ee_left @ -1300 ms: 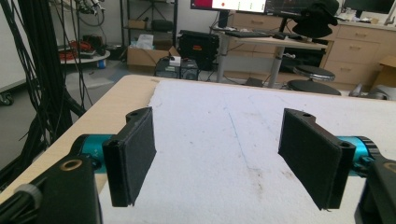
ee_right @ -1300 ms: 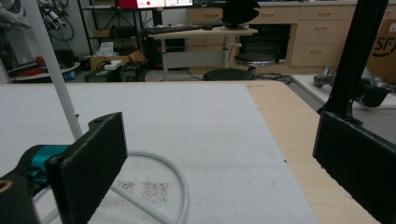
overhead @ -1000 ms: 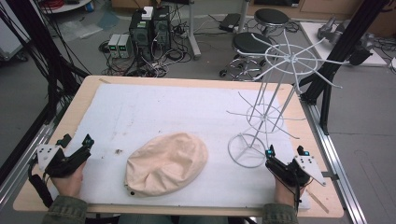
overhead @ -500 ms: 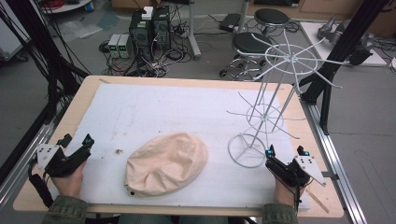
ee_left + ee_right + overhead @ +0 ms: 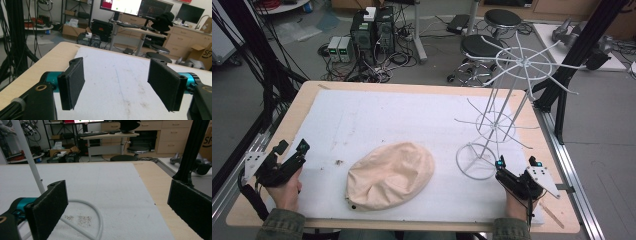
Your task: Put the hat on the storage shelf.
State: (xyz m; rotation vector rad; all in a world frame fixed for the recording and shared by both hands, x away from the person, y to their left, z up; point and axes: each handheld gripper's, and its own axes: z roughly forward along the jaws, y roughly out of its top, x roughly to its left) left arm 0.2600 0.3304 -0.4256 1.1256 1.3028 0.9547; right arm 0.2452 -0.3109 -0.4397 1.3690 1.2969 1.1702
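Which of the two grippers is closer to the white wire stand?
The right gripper: it rests just beside the round base ring of the white wire stand. The left gripper sits at the table's opposite side, beyond the beige cap.

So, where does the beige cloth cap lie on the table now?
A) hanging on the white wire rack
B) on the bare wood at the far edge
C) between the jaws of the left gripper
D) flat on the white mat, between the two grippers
D: the high view shows the beige cloth cap lying flat on the white mat, apart from the left gripper and the right gripper.
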